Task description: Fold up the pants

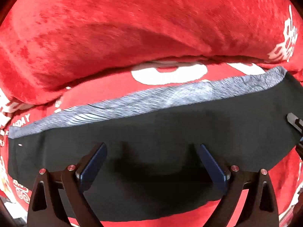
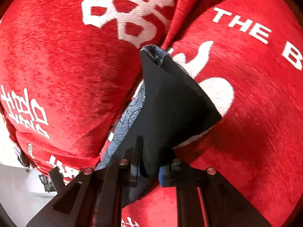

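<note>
The black pants (image 1: 155, 132) lie across a red blanket, with their grey fleece lining (image 1: 132, 102) showing along the far edge. My left gripper (image 1: 151, 151) is open, its blue pads (image 1: 94, 162) spread just above the black cloth and holding nothing. In the right wrist view the pants (image 2: 170, 102) rise as a bunched black fold with grey lining (image 2: 128, 121) on its left. My right gripper (image 2: 149, 168) is shut on this fold of the pants. The right gripper's tip (image 1: 295, 123) shows at the right edge of the left wrist view.
A red plush blanket with white lettering (image 1: 132, 28) covers the surface and bulges in a thick roll behind the pants; it fills the right wrist view (image 2: 66, 66) too. A pale floor or wall (image 2: 17, 194) shows at the lower left.
</note>
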`<state>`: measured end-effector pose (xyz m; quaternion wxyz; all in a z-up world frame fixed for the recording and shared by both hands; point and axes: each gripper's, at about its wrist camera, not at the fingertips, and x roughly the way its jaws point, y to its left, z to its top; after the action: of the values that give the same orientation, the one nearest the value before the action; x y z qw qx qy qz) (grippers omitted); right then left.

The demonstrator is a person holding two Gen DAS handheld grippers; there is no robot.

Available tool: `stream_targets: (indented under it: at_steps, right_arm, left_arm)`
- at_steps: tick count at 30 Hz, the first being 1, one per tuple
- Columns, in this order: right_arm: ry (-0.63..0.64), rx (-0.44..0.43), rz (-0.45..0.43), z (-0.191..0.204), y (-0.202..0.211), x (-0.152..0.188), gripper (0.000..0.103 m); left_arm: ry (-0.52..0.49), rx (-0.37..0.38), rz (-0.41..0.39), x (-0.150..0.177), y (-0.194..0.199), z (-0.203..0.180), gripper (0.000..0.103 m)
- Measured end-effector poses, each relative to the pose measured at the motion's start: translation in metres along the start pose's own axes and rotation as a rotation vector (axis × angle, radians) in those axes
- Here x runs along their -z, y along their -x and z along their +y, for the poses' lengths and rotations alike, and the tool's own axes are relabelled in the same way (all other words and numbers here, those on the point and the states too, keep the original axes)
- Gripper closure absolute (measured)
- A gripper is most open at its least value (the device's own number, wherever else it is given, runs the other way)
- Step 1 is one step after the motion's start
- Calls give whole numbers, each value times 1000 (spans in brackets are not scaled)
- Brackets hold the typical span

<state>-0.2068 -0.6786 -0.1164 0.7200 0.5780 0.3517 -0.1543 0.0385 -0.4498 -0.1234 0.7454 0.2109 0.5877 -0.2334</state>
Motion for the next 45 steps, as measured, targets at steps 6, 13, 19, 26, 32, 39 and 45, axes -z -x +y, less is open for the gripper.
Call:
stream_targets:
  at_steps: [6, 13, 19, 26, 32, 39, 45]
  right_arm:
    - [-21, 25, 17, -7, -17, -3, 84]
    - [-81, 25, 40, -25, -34, -6, 78]
    - [-75, 28, 50, -28, -34, -9, 83]
    - [113, 35, 23, 28, -20, -6, 88]
    - [194, 78, 3, 56, -18, -1, 88]
    - [52, 201, -28, 18, -8, 3, 88]
    - [85, 269, -66, 37, -10, 13, 88]
  left_arm:
    - [14, -3, 15, 3, -9, -6, 4]
    - [69, 1, 48, 3, -20, -8, 4]
    - [73, 10, 39, 5, -24, -18, 4]
    - [53, 23, 26, 7, -30, -21, 4]
    - [42, 47, 2, 12, -31, -19, 4]
    - [50, 57, -79, 31, 1, 63, 4]
    - [145, -138, -53, 73, 10, 191, 4]
